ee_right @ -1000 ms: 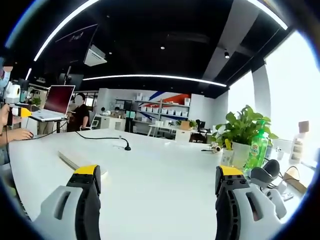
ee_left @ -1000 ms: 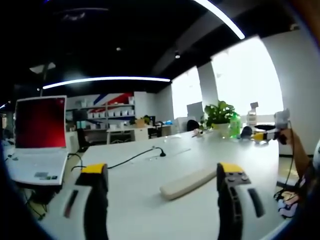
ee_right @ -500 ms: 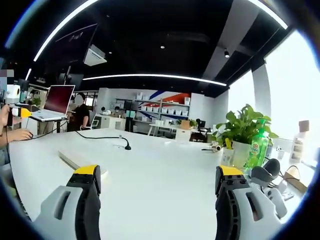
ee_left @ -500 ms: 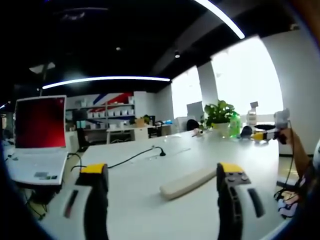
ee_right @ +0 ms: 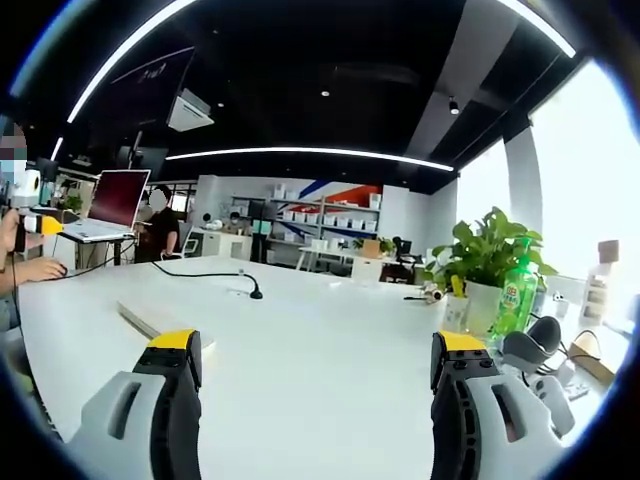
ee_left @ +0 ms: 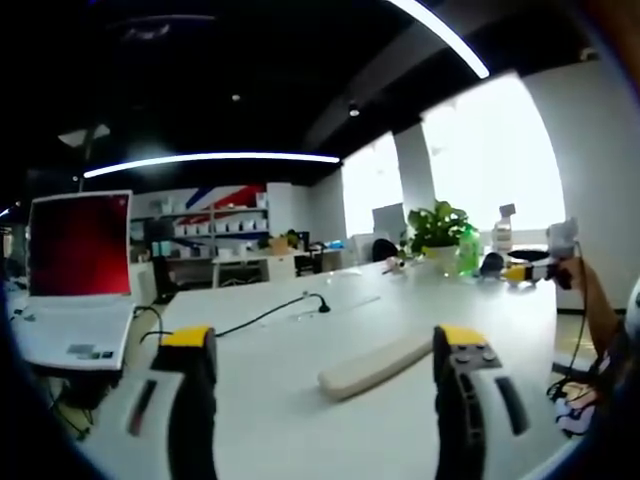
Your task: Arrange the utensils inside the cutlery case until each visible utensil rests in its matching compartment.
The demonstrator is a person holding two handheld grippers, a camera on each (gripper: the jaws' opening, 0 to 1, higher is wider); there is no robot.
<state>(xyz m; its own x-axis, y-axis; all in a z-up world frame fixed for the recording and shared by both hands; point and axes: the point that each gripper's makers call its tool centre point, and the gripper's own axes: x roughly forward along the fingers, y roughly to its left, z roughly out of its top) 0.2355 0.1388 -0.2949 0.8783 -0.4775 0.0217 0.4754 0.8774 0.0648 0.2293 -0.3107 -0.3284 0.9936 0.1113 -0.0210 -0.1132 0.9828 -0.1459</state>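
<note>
A long, flat cream case (ee_left: 375, 365) lies on the white table (ee_left: 300, 350), seen edge-on, so its inside and any utensils are hidden. My left gripper (ee_left: 325, 345) hovers low over the table just short of the case, jaws wide open and nothing between them. In the right gripper view the same case (ee_right: 140, 320) lies at the left, partly behind one jaw. My right gripper (ee_right: 317, 350) is open and holds nothing over bare table. Each gripper also appears small in the other's view, held in a hand: the right gripper (ee_left: 540, 268) and the left gripper (ee_right: 40, 225).
A laptop with a red screen (ee_left: 80, 270) stands at the table's left end. A black cable with a small stand (ee_left: 320, 300) runs across the middle. A potted plant (ee_right: 490, 255), a green bottle (ee_right: 517, 290) and small items crowd the far right. A person (ee_right: 160, 228) sits in the background.
</note>
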